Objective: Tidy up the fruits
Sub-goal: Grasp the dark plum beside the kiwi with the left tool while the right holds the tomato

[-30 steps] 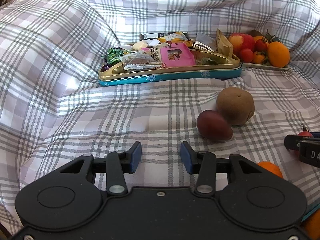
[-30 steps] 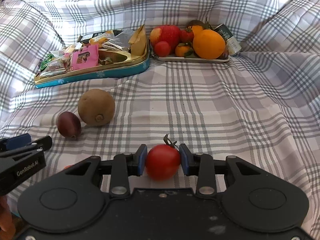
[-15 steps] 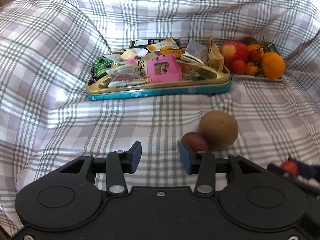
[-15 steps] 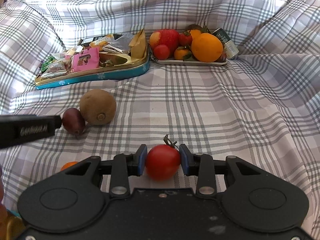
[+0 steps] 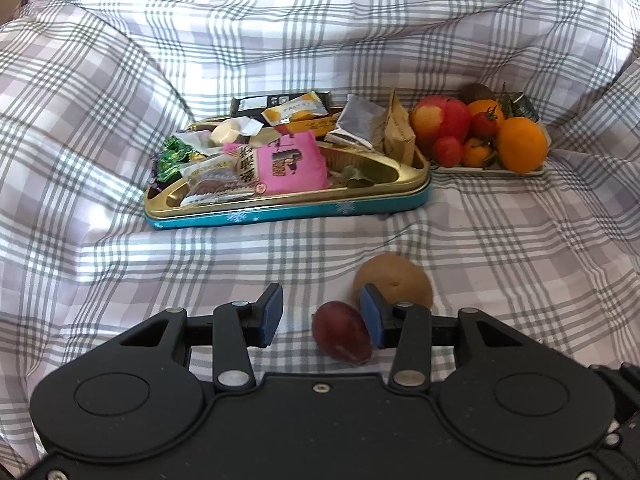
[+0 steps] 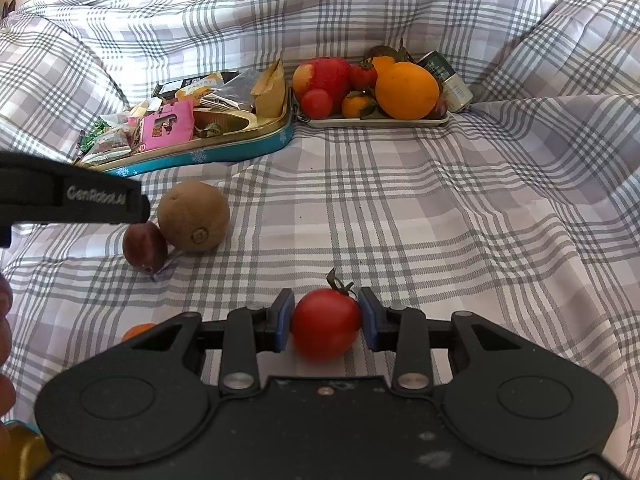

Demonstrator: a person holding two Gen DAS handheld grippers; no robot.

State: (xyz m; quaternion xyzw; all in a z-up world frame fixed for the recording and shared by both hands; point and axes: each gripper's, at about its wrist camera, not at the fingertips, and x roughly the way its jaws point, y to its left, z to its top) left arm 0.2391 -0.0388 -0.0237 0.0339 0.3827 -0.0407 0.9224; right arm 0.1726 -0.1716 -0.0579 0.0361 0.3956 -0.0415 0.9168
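On the checked cloth, taking the white fruit tray (image 6: 384, 122) at the far side as landmark: tray already stocked with a red apple (image 6: 326, 76), a large orange (image 6: 407, 85), small tomatoes and mandarins, a green can (image 6: 450, 80) standing against its right end. Immediately left of the tray, a teal tin (image 6: 224, 152) heaped with wrapped snacks, no fruit seen in it. Well short of the tray, on open cloth: one brown kiwi (image 6: 194, 216) touching one dark plum (image 6: 144, 246), both loose. Right gripper (image 6: 325, 320), also well short of the tray, clamped on a red tomato (image 6: 325, 324), pads pressing both flanks. Left gripper (image 5: 320, 316) spread wide, the plum lying against its right pad with a gap on the other side, not yet gripped. An orange fruit (image 6: 138, 330) shows at the near edge, largely hidden. Judged status: tray part-filled; tomato in transit; plum, kiwi and the near orange fruit outstanding.
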